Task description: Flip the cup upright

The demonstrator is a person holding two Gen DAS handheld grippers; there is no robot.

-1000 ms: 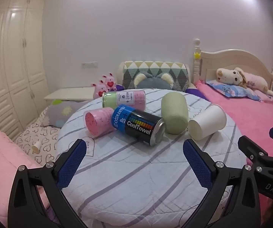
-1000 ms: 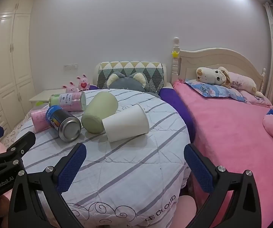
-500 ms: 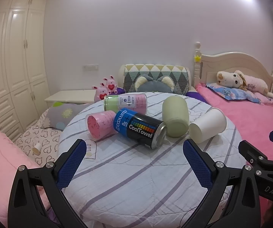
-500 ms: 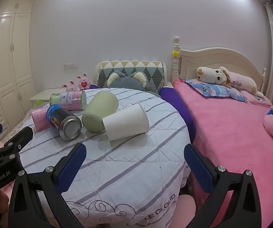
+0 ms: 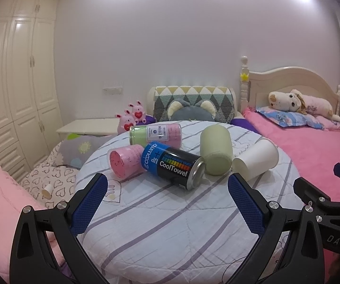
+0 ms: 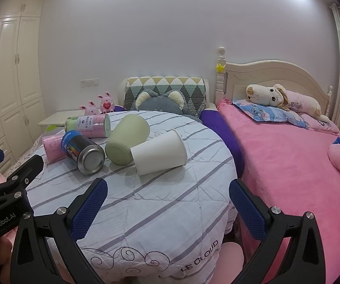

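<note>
A white paper cup [image 6: 158,152] lies on its side on the round table [image 6: 170,201], its base toward me and its mouth toward the back right; it also shows in the left wrist view [image 5: 255,162]. A pale green cup [image 6: 127,142] lies on its side touching it on the left, and shows in the left wrist view [image 5: 215,150]. My right gripper [image 6: 167,203] is open and empty, above the near table, short of the white cup. My left gripper [image 5: 167,203] is open and empty, short of the cans.
A blue and black CoolTowel can [image 5: 173,165], a pink canister [image 5: 125,162] and a green and pink canister [image 5: 155,135] lie on the table's left. A pink bed [image 6: 288,165] is on the right. A cushioned chair [image 6: 165,94] stands behind the table, wardrobes [image 5: 11,90] left.
Both grippers have drawn back and tilted up a little, so the table objects sit slightly lower and farther in view. Nothing on the table has moved.
</note>
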